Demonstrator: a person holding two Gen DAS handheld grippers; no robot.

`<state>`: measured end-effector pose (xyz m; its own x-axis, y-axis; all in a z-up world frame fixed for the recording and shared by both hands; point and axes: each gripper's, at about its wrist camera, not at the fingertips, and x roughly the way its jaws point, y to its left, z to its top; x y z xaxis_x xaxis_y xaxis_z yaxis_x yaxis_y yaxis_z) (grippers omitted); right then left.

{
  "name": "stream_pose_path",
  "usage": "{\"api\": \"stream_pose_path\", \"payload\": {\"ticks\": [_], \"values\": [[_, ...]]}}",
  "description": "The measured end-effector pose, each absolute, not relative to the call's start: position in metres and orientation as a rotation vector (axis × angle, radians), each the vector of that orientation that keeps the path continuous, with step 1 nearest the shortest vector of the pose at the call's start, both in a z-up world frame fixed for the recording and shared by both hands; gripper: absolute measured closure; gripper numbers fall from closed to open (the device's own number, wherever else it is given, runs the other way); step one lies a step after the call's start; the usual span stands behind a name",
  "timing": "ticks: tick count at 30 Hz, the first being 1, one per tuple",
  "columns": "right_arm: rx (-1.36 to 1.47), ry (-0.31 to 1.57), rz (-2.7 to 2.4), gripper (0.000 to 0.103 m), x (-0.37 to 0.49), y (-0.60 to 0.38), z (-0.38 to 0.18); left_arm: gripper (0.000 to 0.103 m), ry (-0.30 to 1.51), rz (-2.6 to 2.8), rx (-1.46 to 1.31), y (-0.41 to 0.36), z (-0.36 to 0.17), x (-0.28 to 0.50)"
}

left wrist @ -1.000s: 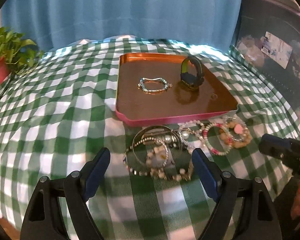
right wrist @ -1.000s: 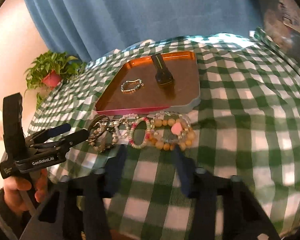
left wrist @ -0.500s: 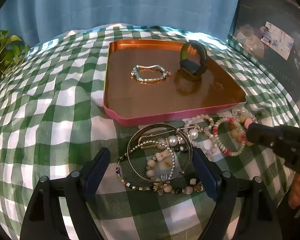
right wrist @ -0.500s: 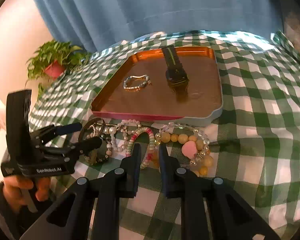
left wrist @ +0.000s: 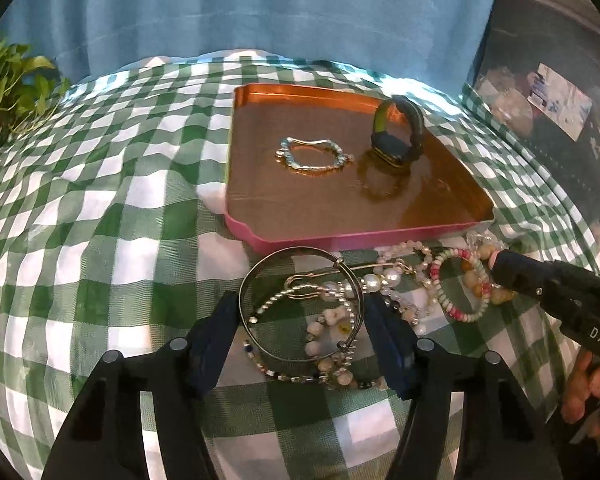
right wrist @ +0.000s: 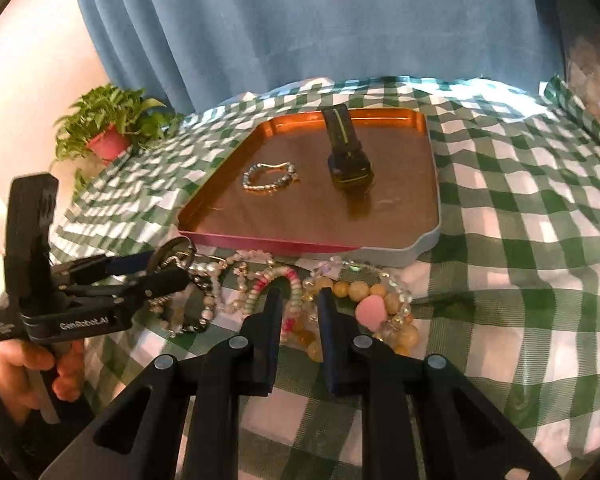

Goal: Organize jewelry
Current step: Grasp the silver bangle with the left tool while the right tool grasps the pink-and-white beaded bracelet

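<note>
While two pieces, a chain bracelet [left wrist: 314, 157] and a watch [left wrist: 396, 136], are already set in the tray [left wrist: 340, 236], the heap of bracelets [right wrist: 284, 300] remains on the cloth before it. A wire bangle [left wrist: 302, 304] is bracketed by the left gripper [left wrist: 300, 344], whose jaws have just been closing; a pink beaded bracelet [right wrist: 288, 292] is straddled by the narrowed right gripper [right wrist: 298, 332]; contact cannot be told.

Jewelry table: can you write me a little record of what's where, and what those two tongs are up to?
Surface: green checked cloth
Tray: holds a chain bracelet and a watch standing on edge
In front of tray: tangle of bead bracelets and a metal bangle, all on the cloth
Left tongs: just been closing, pads at either side of the bangle; grip unclear
Right tongs: just been closing, narrow gap around the pink-and-green bead bracelet; grip unclear
Background: potted plant
</note>
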<state>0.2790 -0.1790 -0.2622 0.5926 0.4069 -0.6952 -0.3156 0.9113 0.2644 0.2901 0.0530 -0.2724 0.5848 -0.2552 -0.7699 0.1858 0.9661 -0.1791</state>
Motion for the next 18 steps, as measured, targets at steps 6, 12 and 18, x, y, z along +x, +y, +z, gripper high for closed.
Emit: {"api": "stream_pose_path", "payload": {"ticks": [6,12,18], "values": [[0.021,0.808,0.455,0.090,0.277,-0.163,-0.259,0.039,0.906,-0.257,-0.090,0.057,-0.273,0.287],[-0.027,0.819,0.451,0.093,0.275,-0.156,-0.265,0.039,0.902,-0.257,-0.084,0.055,-0.273,0.284],[-0.027,0.846,0.419,0.093,0.278,-0.158,-0.272,0.039,0.897,-0.251,-0.061,0.053,-0.273,0.283]]}}
